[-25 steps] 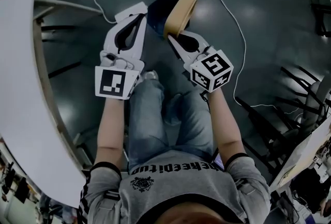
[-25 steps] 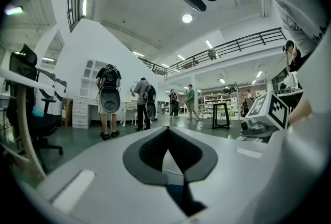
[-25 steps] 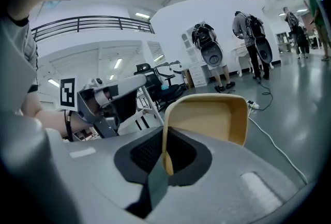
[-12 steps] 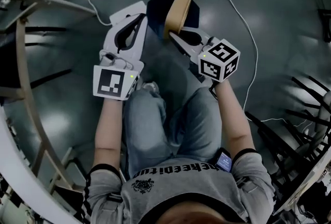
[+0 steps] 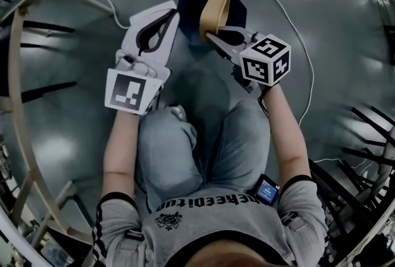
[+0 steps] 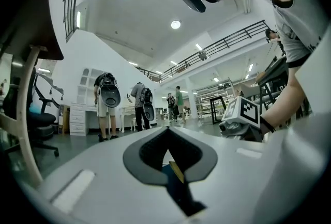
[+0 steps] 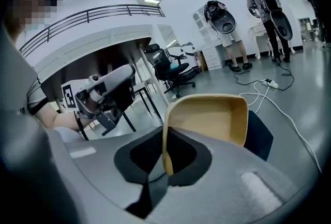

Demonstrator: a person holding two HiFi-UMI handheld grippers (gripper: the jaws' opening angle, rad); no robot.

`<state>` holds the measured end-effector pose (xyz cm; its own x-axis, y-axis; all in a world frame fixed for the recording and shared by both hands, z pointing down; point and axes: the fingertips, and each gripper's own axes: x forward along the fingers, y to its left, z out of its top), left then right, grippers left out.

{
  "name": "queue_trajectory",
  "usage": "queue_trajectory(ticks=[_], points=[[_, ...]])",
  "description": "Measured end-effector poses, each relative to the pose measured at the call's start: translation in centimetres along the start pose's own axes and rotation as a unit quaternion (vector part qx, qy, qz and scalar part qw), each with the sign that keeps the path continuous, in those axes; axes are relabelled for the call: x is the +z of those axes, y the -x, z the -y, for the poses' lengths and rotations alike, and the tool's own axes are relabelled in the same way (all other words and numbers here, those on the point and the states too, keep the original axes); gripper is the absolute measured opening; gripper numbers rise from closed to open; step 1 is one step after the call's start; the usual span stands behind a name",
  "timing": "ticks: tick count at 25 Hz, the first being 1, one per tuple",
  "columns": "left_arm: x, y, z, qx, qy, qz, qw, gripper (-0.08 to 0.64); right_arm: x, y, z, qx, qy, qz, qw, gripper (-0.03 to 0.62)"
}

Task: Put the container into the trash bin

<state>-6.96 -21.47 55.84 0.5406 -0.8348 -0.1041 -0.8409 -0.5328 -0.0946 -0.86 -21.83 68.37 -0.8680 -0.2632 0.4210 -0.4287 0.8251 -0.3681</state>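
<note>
Denim is covering your knees (image 5: 166, 148) at 6 o'clock in the head view, and a watch (image 5: 266, 190) is sitting on your right wrist. Ahead of them, your left gripper (image 5: 170, 16) is pointing toward 12 o'clock with its jaws pressed together on nothing; its own view (image 6: 168, 132) is showing only a thin slit between them. Just beside it, toward 3 o'clock, your right gripper (image 5: 210, 37) is clamping one side wall of the tan container (image 5: 216, 10), and the right gripper view (image 7: 165, 150) is showing that wall standing edge-on between the jaws. You are holding the container (image 7: 207, 117) tilted on its side, directly over the dark blue trash bin (image 5: 188, 4), which is standing on the grey floor (image 5: 333, 25). Beyond the bin, a white cable (image 5: 290, 31) is looping from 11 o'clock round to 3 o'clock.
</note>
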Motion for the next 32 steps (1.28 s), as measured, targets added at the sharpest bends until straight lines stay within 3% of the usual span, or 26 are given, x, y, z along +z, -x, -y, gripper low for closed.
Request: queue_trajectory(ticks=[5,15,23,32], points=[[-0.3,-0.3,0.4,0.001,-0.013,0.003,0.9999,0.018,-0.6,-0.3,0.9,0.006,0.015,-0.025,1.0,0.015],[-0.3,-0.1,0.8,0.0,-0.02,0.005,0.9998,0.019,-2.7,-2.5,3.0,0.008,0.051,-0.139,0.989,0.015],[-1.0,0.4,0.0,0.012,-0.012,0.002,0.9999,0.02,-5.5,-4.7,4.6,0.007,0.086,-0.266,0.96,0.015],[-2.1,1.1,-1.6,0.025,0.001,-0.001,0.9997,0.02,-8.8,-7.3,6.6,0.0,0.125,-0.397,0.909,0.015]])
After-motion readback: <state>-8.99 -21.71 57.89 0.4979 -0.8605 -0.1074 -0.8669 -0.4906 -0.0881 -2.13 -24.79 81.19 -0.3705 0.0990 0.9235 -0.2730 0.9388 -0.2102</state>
